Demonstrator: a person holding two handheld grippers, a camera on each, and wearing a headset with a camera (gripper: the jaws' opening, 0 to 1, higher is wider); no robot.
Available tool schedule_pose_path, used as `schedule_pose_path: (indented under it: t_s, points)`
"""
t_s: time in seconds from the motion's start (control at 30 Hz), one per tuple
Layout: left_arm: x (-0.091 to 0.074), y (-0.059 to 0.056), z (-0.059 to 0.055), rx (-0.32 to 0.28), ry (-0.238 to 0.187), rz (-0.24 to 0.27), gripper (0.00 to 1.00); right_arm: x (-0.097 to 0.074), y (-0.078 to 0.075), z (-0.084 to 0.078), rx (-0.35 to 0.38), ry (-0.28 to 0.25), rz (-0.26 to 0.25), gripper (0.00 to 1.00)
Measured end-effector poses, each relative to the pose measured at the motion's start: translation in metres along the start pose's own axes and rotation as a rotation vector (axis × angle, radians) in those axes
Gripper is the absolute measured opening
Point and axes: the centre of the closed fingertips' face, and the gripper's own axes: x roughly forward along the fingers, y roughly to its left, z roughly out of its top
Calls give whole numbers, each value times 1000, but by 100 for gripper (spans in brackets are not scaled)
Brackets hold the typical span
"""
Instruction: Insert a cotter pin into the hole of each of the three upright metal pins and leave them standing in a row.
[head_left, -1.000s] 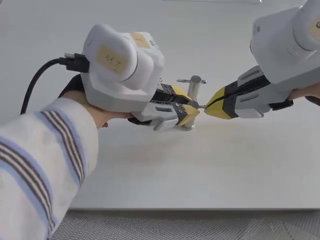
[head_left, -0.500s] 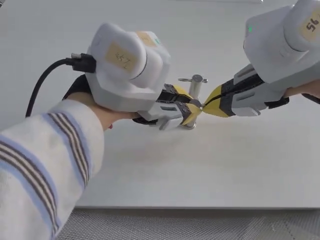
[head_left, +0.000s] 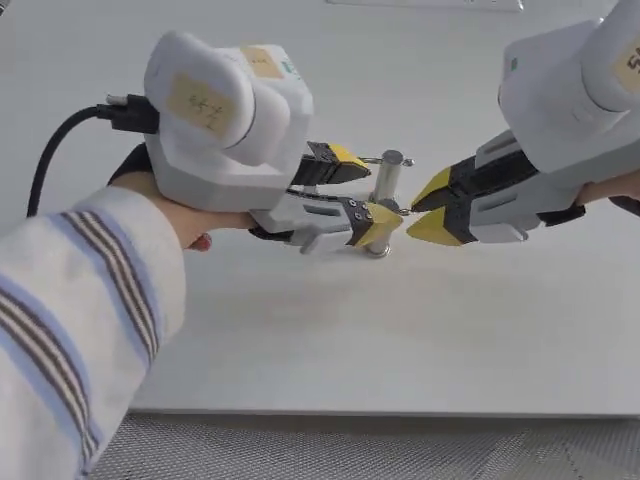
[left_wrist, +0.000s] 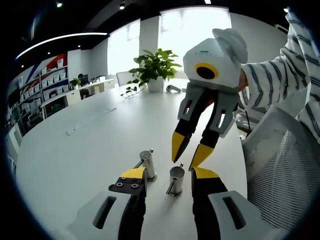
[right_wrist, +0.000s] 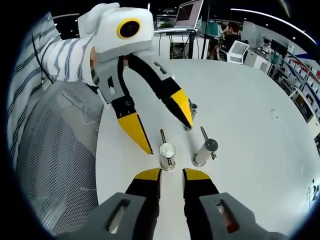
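Observation:
A steel pin (left_wrist: 175, 180) stands upright between the open jaws of my left gripper (left_wrist: 169, 174), with a cotter pin (left_wrist: 171, 186) through it. In the head view its base (head_left: 376, 250) shows under the left gripper (head_left: 380, 192). My right gripper (head_left: 413, 213) faces it from the right, open, its tips just off the pin. In the right gripper view this pin (right_wrist: 166, 155) stands just ahead of my right gripper (right_wrist: 172, 174). A second pin (right_wrist: 205, 150) with a cotter pin stands beside it. A third pin (right_wrist: 193, 111) is partly hidden behind a left jaw.
The white table (head_left: 300, 340) has free room in front of the pins and to the left; its front edge (head_left: 350, 412) is near me. A black cable (head_left: 60, 150) trails from the left gripper. A potted plant (left_wrist: 155, 67) stands at the far end.
Both grippers were shut around the near pin and its cotter pin; both have now opened. The right gripper has drawn back slightly to the right.

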Motion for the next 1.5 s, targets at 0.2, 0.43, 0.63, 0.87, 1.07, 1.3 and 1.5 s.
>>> schedule_pose_path:
  t_s: [0.2, 0.43, 0.63, 0.87, 1.07, 1.3, 1.5]
  points:
    - [-19, -2, -4, -42, -39, -5, 58, 0, -4, 9, 19, -48, -36, 28]
    - [-42, 6, -14, -87, -74, 75, 87, 6, 4, 13, 26, -53, -18, 29]
    - [-55, -1, -25, -109, -69, 75, 99, 11, 6, 16, 40, -60, -12, 28]
    - [-61, -11, -47, -154, 2, 46, 99, 16, 6, 18, 43, -54, -9, 25]
    - [-63, -11, -54, -148, 30, 56, 99, 21, 6, 20, 36, -64, -4, 19]
    - [-65, -11, -55, -164, 28, 66, 99, 23, 6, 21, 23, -65, 2, 10]
    - [-66, -18, -61, -174, 47, 59, 99, 22, 7, 20, 3, -59, 1, 9]
